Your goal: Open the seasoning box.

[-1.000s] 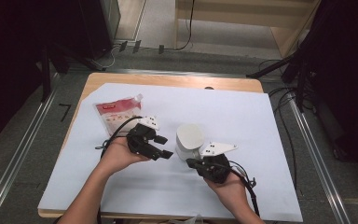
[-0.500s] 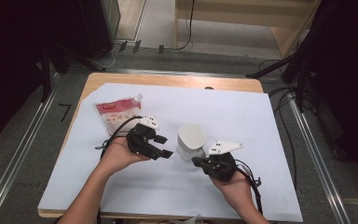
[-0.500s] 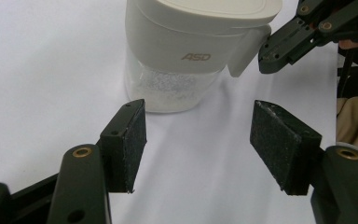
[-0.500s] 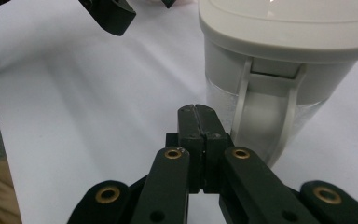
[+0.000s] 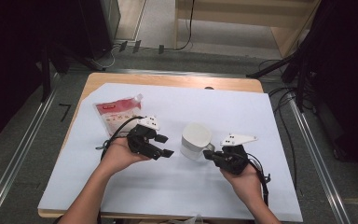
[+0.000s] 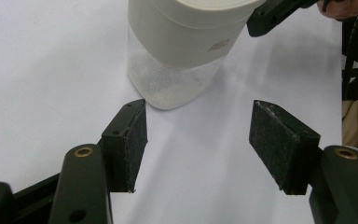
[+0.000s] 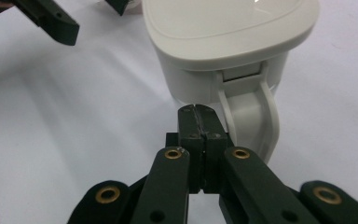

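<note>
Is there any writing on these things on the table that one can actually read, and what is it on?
"ASD", as best it reads: small raised letters on the white lid band of the clear plastic container, seen in the left gripper view; partly blurred, so uncertain.
The red and white pouch: a red label strip with print, too small to read.
A dark mark like "7" on the grey floor left of the table.

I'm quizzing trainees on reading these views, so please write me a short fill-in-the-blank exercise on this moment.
1. The left gripper has its jaws ____.
2. The right gripper has its jaws ____, empty, beside the white plastic handle.
3. The clear container with a white lid stands ____ the two grippers.
4. The red and white pouch lies flat on the ____ sheet.

Missing words: open; shut; between; white
</note>
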### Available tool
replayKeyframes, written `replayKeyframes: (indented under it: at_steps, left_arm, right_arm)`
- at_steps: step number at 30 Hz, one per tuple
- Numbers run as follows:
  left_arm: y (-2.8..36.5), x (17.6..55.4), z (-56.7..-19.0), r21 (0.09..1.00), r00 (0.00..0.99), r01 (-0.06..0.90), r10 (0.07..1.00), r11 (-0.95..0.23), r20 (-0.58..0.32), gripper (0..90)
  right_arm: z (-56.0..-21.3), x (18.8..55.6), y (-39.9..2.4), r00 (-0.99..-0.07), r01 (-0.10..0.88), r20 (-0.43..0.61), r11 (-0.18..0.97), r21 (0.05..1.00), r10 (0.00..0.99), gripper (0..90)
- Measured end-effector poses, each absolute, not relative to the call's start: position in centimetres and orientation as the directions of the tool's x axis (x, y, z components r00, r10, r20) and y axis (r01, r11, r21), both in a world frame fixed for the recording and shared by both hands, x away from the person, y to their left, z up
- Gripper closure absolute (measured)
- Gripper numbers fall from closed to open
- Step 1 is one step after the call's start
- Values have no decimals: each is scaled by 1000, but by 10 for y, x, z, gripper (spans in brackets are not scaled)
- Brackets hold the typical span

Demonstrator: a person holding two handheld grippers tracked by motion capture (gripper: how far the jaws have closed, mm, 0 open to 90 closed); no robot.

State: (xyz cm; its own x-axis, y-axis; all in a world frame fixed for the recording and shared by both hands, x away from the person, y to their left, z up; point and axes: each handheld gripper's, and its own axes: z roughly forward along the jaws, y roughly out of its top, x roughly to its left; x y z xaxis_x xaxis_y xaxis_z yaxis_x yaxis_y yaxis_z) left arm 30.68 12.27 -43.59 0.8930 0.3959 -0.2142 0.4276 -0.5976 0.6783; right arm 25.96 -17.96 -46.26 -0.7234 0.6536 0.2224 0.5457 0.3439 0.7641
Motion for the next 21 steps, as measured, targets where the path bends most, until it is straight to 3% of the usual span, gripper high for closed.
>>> replayKeyframes:
  at_steps: [15, 21]
  left_arm:
    - [117, 307, -438, 682, 889, 427, 413, -594, -197, 428]
    - [114, 308, -439, 700, 895, 407, 410, -588, -176, 398]
  right_arm:
    - [-461, 278, -195, -701, 568, 219, 347, 746, 679, 900]
    - [-460, 288, -201, -698, 575, 222, 348, 740, 681, 900]
